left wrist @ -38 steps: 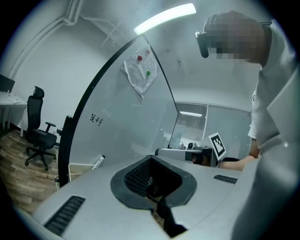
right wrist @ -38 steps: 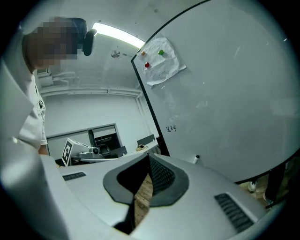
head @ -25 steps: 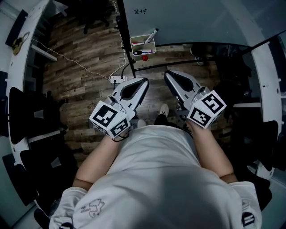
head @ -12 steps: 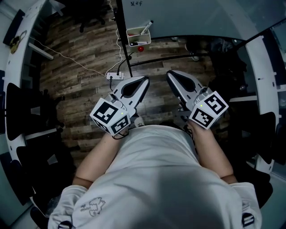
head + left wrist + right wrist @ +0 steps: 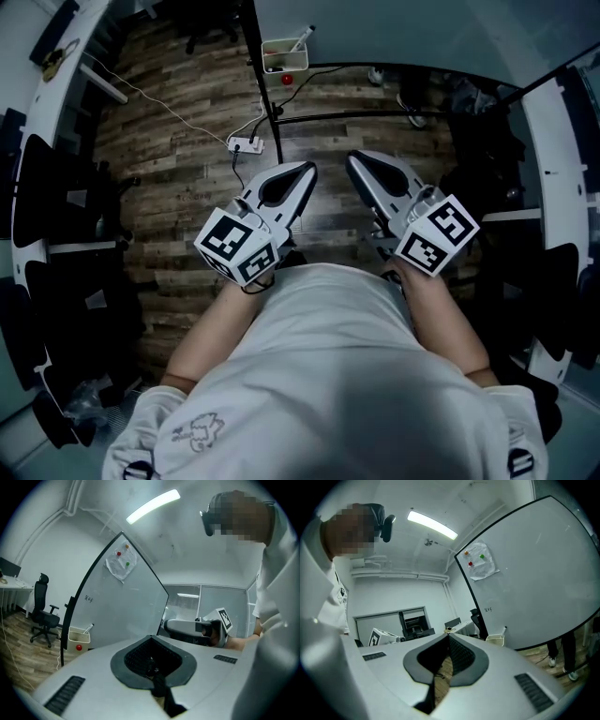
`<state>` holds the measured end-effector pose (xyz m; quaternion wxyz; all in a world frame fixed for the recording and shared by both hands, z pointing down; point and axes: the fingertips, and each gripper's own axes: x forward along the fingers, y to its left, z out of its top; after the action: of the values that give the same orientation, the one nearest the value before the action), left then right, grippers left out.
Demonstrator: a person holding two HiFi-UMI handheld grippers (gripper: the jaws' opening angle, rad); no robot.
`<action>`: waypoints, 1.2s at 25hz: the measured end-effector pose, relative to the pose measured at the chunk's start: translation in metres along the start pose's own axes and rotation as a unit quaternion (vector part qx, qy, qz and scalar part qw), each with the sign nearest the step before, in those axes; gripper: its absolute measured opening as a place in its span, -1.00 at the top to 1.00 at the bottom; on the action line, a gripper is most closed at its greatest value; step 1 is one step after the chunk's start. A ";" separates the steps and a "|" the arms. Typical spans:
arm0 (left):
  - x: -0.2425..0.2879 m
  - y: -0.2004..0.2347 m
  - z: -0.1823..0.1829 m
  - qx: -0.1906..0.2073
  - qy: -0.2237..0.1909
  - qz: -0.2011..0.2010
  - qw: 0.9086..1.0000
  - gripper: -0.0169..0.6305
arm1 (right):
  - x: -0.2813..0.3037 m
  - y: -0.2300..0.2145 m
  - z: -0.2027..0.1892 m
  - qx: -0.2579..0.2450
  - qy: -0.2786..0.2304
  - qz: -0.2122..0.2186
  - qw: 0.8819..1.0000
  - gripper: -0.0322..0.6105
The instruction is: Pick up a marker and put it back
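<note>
A white marker tray point(image 5: 284, 58) hangs at the foot of the whiteboard point(image 5: 394, 28), with a marker point(image 5: 301, 38) standing tilted in it and a red round thing point(image 5: 287, 80) just under it. Both grippers are held side by side in front of the person's chest, well short of the tray. My left gripper point(image 5: 307, 168) is shut and empty, and so is my right gripper point(image 5: 352, 157). The left gripper view shows the tray point(image 5: 77, 637) and marker point(image 5: 87, 629) far off at the left. In the right gripper view the tray point(image 5: 496, 640) and marker point(image 5: 504, 630) are small at the board's lower edge.
The whiteboard stands on a black frame point(image 5: 267, 94) over wood flooring. A white power strip point(image 5: 247, 144) with its cable lies on the floor left of the frame. Black office chairs point(image 5: 42, 197) and desks line the left side. A paper sheet with magnets point(image 5: 121, 562) hangs on the board.
The tray and whiteboard foot have slid up and away in the head view, so the person is now farther from the board. Both grippers keep their pose, shut and empty.
</note>
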<state>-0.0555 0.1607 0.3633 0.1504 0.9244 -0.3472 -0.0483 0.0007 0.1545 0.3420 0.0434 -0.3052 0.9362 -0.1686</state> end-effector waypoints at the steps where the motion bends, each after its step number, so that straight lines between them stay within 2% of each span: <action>1: -0.001 -0.010 -0.003 0.004 0.000 0.002 1.000 0.93 | -0.008 0.003 -0.002 0.000 0.001 0.003 1.000 0.86; 5: -0.004 -0.040 -0.010 0.013 0.002 0.012 1.000 0.93 | -0.035 0.016 -0.008 0.005 0.004 0.016 1.000 0.86; 15: -0.016 -0.074 -0.018 0.021 0.004 0.028 0.999 0.93 | -0.066 0.037 -0.011 0.005 0.004 0.036 0.999 0.86; 30: -0.027 -0.095 -0.034 0.012 0.006 0.026 1.000 0.93 | -0.089 0.052 -0.021 0.001 0.011 0.036 0.999 0.86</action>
<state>-0.0097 0.2543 0.3653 0.1427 0.9170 -0.3708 -0.0352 0.0398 0.2515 0.3419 0.0395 -0.2695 0.9468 -0.1716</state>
